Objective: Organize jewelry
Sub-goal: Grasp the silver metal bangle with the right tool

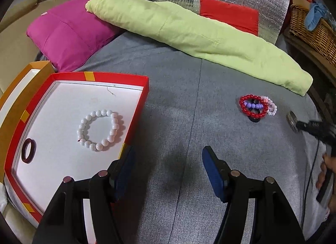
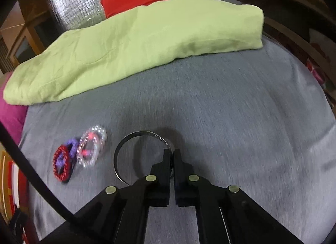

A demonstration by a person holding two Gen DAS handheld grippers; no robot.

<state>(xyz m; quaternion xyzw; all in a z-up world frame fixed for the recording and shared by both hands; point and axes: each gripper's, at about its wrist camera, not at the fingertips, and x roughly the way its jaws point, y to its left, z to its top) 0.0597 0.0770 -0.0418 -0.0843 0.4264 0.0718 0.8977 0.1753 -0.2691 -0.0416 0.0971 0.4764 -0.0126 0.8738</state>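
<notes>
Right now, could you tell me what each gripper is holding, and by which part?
The right gripper pinches the metal bangle by its rim, at the right side. The left gripper is open, holding nothing.

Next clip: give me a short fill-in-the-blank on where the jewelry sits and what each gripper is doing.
The white bead bracelet lies inside the ____ box.
The right gripper is shut on a ____ bangle.
The left gripper is ____ and holds nothing.
The red bead bracelet lies on the ____ sheet.

Missing: red; metal; open; grey
</notes>
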